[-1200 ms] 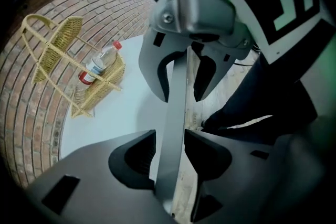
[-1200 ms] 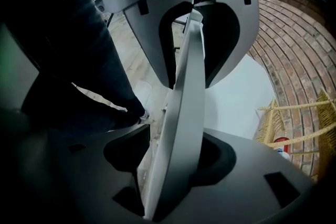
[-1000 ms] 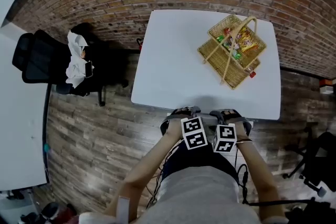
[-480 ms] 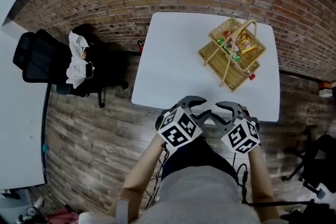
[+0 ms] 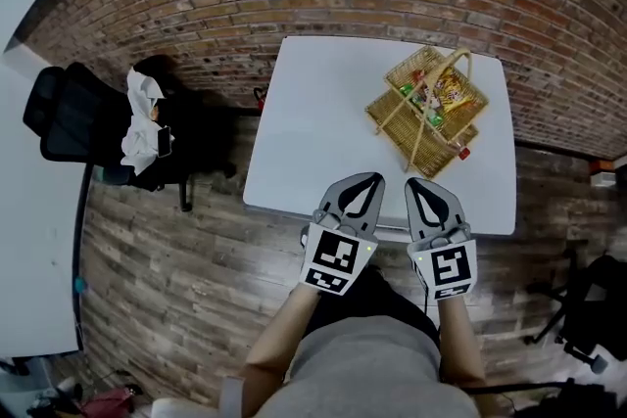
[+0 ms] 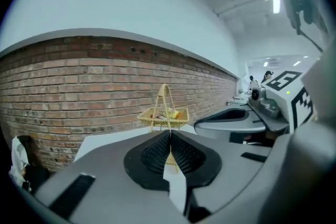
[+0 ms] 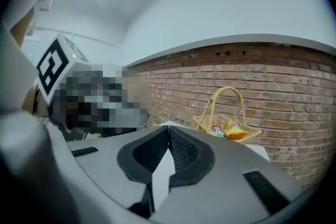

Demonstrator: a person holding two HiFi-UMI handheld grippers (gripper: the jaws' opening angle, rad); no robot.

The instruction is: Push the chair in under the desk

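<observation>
A white desk [image 5: 323, 127] stands against the brick wall with a wicker basket [image 5: 428, 108] of packets on its far right. Over the desk's near edge my left gripper [image 5: 369, 178] and right gripper [image 5: 415, 182] lie side by side, both pointing at the wall. Both are shut with nothing between the pads, as the left gripper view [image 6: 169, 134] and the right gripper view [image 7: 168, 128] also show. A dark shape [image 5: 364, 291] lies below the grippers, between the person's forearms; I cannot tell whether it is a chair. A black office chair [image 5: 83, 117] stands away to the left.
A white cloth [image 5: 140, 113] hangs over the black office chair. Another white table [image 5: 34, 240] runs down the left edge. A black chair base [image 5: 586, 333] stands at the lower right. Wood floor lies between the two tables.
Both grippers rose from the desk's near edge, where they stood open, and swung forward over it. Their jaws have closed on nothing.
</observation>
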